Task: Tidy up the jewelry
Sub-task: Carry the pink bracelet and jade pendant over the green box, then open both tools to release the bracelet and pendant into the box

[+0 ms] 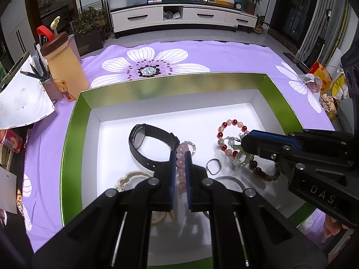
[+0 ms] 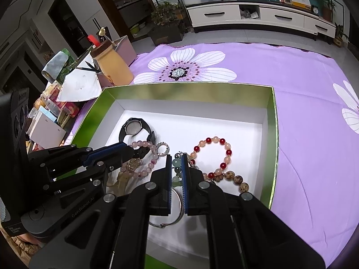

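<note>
A green-rimmed white box [image 1: 74,121] [image 2: 272,121] holds the jewelry. My left gripper [image 1: 180,154] is shut on a pink bead bracelet [image 1: 181,168], which also shows in the right wrist view [image 2: 143,144]. My right gripper [image 2: 176,157] is shut on a pale green bead bracelet [image 2: 176,163]; in the left wrist view this gripper [image 1: 243,143] comes in from the right with those beads [image 1: 239,155] at its tip. A black watch [image 1: 145,143] [image 2: 134,130], a red and peach bead bracelet [image 1: 231,125] [image 2: 213,157], a brown bead bracelet [image 2: 235,179], small rings [image 1: 213,167] [image 2: 162,149] and a metal bangle [image 2: 175,213] lie in the box.
The box sits on a purple flowered cloth [image 1: 157,60] [image 2: 314,134]. A tan bottle-shaped holder [image 1: 62,65] [image 2: 114,65], pencils and papers stand at the left. Bags clutter the right table edge [image 1: 323,83]. A white TV cabinet [image 1: 179,15] stands beyond.
</note>
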Tool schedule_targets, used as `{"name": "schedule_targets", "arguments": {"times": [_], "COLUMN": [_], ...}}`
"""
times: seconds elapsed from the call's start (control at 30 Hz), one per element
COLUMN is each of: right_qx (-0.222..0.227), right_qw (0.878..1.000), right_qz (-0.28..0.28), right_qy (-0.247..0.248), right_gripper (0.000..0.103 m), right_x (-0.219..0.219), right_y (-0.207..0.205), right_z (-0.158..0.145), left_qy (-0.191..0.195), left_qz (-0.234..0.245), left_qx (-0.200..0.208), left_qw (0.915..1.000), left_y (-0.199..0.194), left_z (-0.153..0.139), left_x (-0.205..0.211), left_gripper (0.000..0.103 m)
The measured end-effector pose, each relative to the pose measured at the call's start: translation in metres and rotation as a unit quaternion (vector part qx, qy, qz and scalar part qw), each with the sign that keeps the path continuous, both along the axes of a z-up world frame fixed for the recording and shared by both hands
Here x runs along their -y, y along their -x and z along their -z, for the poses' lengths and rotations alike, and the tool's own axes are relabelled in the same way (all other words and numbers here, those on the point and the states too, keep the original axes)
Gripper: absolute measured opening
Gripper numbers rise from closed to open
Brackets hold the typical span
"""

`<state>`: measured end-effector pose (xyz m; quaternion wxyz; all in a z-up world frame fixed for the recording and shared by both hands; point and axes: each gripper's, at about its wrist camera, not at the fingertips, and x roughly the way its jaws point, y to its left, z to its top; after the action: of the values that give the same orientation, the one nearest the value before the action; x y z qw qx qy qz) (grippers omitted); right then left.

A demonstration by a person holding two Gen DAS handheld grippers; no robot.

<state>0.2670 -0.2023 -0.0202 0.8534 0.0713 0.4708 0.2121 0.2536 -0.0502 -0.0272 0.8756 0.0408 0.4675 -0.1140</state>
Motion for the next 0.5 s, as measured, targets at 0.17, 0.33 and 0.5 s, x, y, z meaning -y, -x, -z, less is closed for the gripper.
{"name": "schedule_targets", "arguments": {"times": [0.17, 0.33, 0.5], "right_qx": [-0.001, -0.002, -0.004], "right_qw": [1.000, 1.000, 1.000], "right_qz": [-0.001, -0.001, -0.001], "right_qy": [0.003, 0.005, 0.008], "right_gripper": [0.007, 0.007, 0.007], "right_x": [-0.0010, -0.0019, -0.0011], "right_y": [0.0013, 0.0015, 0.0028], "right_z": [0.0002, 0.0000, 0.0007], "left_qy": [-0.003, -0.003, -0.004], "left_qz": [0.000, -0.001, -0.001], "left_qx": [0.000, -0.001, -0.003], "left_qw": [1.0000, 1.0000, 1.0000], "left_y": [0.0008, 0.0014, 0.0019], "left_z": [0.0002, 0.0001, 0.0002], "left_x": [0.0002, 0.0000, 0.0007], "left_gripper": [0.007, 0.007, 0.008]}}
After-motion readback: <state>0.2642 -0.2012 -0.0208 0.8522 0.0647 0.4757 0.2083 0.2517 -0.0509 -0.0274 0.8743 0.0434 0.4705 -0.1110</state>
